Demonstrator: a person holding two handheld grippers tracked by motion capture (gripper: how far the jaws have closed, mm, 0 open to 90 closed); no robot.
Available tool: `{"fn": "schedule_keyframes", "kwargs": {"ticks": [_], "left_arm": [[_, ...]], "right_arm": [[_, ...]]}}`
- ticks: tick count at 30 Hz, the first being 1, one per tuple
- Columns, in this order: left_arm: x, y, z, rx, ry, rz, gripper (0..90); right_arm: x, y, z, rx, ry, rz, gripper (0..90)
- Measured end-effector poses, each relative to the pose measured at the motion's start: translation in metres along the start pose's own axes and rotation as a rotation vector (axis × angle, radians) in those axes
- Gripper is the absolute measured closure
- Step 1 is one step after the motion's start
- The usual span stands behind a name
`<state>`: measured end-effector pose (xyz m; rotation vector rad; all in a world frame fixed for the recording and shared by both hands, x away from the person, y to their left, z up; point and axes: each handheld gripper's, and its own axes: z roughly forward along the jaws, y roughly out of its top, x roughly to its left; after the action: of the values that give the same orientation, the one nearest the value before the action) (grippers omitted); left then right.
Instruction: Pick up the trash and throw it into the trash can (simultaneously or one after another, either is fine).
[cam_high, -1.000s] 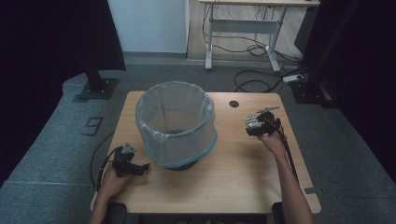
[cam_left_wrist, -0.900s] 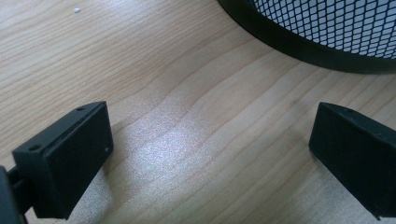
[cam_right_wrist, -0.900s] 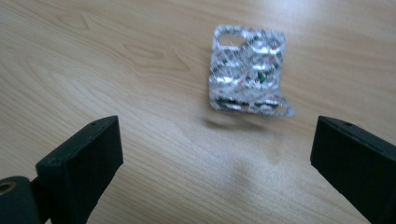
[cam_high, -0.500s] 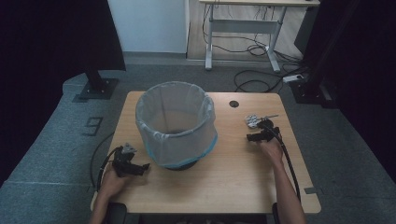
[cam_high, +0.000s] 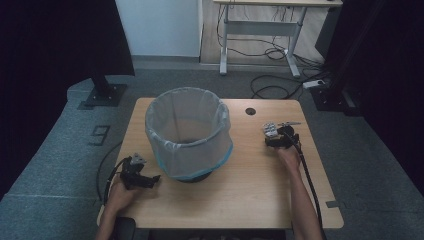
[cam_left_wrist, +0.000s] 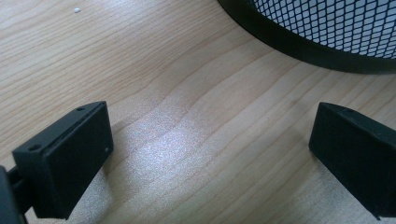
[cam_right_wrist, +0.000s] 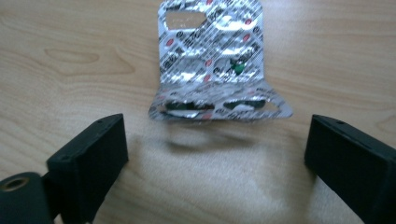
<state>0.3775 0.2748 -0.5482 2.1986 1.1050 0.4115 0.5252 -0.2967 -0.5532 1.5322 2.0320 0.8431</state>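
Wood table (cam_high: 240, 200) sits in the middle of the high view on a grey floor, with a mesh bin (cam_high: 189, 132) on it and a desk (cam_high: 260, 30) at the top. Right gripper (cam_right_wrist: 215, 154) has just been closing a bit, but its jaws stay wide and hold nothing; the pill pack (cam_right_wrist: 212, 60) lies just past them, right of the middle in the high view (cam_high: 270, 129), while the left gripper (cam_left_wrist: 210, 149) in the lower left gapes wide by the bin. Silver and shiny, the pack is bent up, with red print.

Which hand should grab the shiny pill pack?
The right one, probably. The right tool sits just before the pill pack, its jaws apart and just now closing a little, nothing between them. The left tool is across the table beside the bin.
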Motion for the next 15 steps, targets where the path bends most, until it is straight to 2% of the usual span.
{"fn": "schedule_keyframes", "kwargs": {"ticks": [3, 5, 9, 10, 13, 15], "left_arm": [[0.0, 0.0, 0.0, 0.0, 0.0, 0.0, 0.0], [0.0, 0.0, 0.0, 0.0, 0.0, 0.0, 0.0], [0.0, 0.0, 0.0, 0.0, 0.0, 0.0, 0.0], [0.0, 0.0, 0.0, 0.0, 0.0, 0.0, 0.0], [0.0, 0.0, 0.0, 0.0, 0.0, 0.0, 0.0], [0.0, 0.0, 0.0, 0.0, 0.0, 0.0, 0.0]], "right_arm": [[-0.002, 0.001, 0.002, -0.014, 0.001, -0.002, 8.6], [-0.002, 0.004, 0.003, -0.004, 0.003, -0.004, 10.0], [0.002, 0.011, 0.005, 0.001, -0.012, -0.05, 13.0], [0.003, 0.011, 0.006, -0.003, -0.012, -0.05, 13.7], [0.0, 0.01, 0.007, -0.01, 0.006, -0.008, 17.0], [-0.001, 0.01, 0.007, -0.019, 0.004, -0.005, 22.4]]}}
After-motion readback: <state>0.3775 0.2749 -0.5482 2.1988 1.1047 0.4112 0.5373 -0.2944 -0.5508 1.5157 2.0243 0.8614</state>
